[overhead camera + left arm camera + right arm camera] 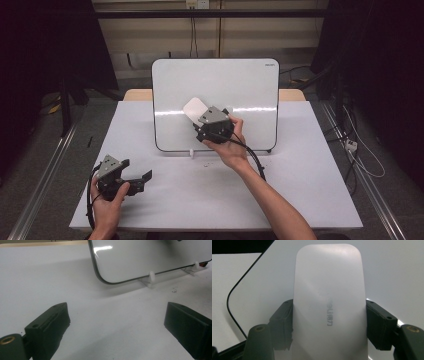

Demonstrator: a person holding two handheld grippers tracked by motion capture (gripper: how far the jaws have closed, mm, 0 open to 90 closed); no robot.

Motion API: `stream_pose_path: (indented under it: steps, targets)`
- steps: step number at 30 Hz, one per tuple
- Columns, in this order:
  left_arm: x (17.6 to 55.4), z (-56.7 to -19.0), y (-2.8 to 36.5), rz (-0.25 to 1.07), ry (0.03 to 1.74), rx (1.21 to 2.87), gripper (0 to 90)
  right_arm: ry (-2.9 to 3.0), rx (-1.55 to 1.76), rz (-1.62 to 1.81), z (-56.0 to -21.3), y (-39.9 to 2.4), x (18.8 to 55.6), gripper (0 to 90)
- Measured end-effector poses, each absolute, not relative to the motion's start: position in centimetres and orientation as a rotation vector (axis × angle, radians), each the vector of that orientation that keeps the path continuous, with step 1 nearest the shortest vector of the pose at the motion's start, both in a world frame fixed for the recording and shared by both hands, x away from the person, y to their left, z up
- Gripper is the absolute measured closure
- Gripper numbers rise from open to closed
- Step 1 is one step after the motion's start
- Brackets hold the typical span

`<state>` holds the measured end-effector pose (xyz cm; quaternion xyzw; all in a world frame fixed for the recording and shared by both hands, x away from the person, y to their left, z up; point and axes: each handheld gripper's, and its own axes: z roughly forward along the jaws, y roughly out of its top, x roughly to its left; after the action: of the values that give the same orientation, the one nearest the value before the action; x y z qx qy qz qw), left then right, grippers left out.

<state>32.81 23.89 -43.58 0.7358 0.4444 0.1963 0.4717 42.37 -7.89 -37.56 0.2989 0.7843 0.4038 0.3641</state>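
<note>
A white whiteboard (240,85) with a dark rim stands tilted on small white feet (151,277) at the back of the table. My right gripper (200,119) is held up in front of the board's lower middle, shut on a flat white eraser (194,108). In the right gripper view the eraser (329,305) has rounded corners and faint grey lettering, and both black pads (284,322) press on its sides. My left gripper (142,181) rests low over the table's front left, open, with nothing between its jaws; in its own view the left gripper (117,322) faces the whiteboard (140,257).
The white table (300,175) carries the board; a few dark specks (174,290) lie near the board's foot. Dark frames and cables stand on the floor to both sides. A black cable (255,160) trails from the right gripper along the forearm.
</note>
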Motion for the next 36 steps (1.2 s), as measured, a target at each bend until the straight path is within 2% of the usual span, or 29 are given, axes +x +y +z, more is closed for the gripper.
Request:
stream_pose_path:
  steps: [20, 36]
  targets:
    - [32.3, -43.7, 24.5, 0.486, 1.115, 1.787, 5.9, 1.965, 0.832, 1.071, -35.8, -11.7, 41.7, 31.7]
    - [32.3, -43.7, 24.7, 0.488, 1.124, 1.784, 5.9, 1.926, 0.891, 1.022, -36.1, -15.6, 40.7, 31.7]
